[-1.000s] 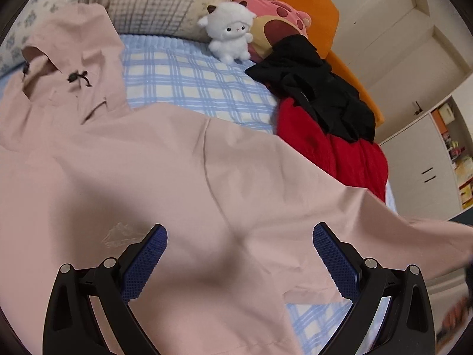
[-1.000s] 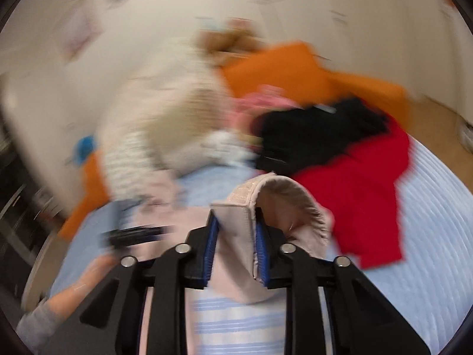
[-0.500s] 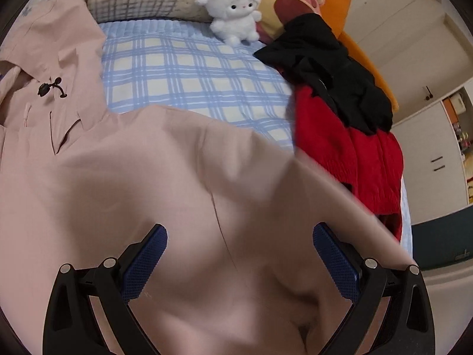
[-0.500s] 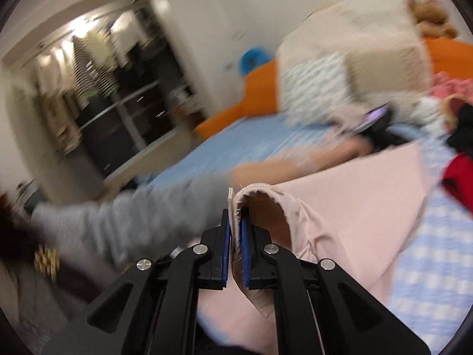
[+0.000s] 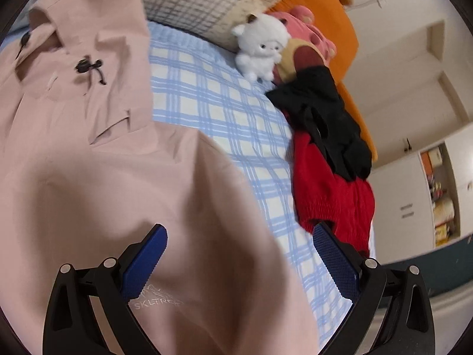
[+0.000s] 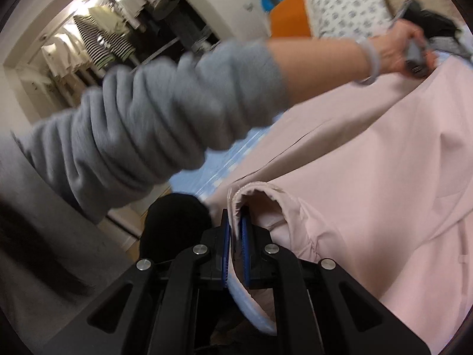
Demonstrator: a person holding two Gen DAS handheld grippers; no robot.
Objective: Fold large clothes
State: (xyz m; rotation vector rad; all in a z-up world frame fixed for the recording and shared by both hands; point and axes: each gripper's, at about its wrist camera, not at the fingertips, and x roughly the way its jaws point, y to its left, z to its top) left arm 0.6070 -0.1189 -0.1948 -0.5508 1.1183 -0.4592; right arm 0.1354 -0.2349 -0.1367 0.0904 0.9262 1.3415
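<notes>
A large pale pink hooded jacket [image 5: 97, 177] lies spread on a bed with a blue checked sheet [image 5: 224, 112]; its hood with black drawstring toggles is at the upper left. My left gripper [image 5: 236, 254] is open and hovers just above the jacket's body, holding nothing. My right gripper [image 6: 235, 236] is shut on the elastic cuff of the jacket's sleeve [image 6: 257, 198], which is folded across the jacket [image 6: 384, 162]. The person's grey-sleeved left arm [image 6: 165, 112] crosses the right wrist view.
A red garment [image 5: 328, 189] and a black garment [image 5: 325, 118] lie at the bed's right side. A white plush toy [image 5: 260, 47], a pink plush and pillows sit at the head of the bed. An open wardrobe [image 6: 97, 41] stands past the bed's edge.
The right gripper has carried the sleeve cuff across over the jacket's body. The left gripper has shifted over the jacket and stays open.
</notes>
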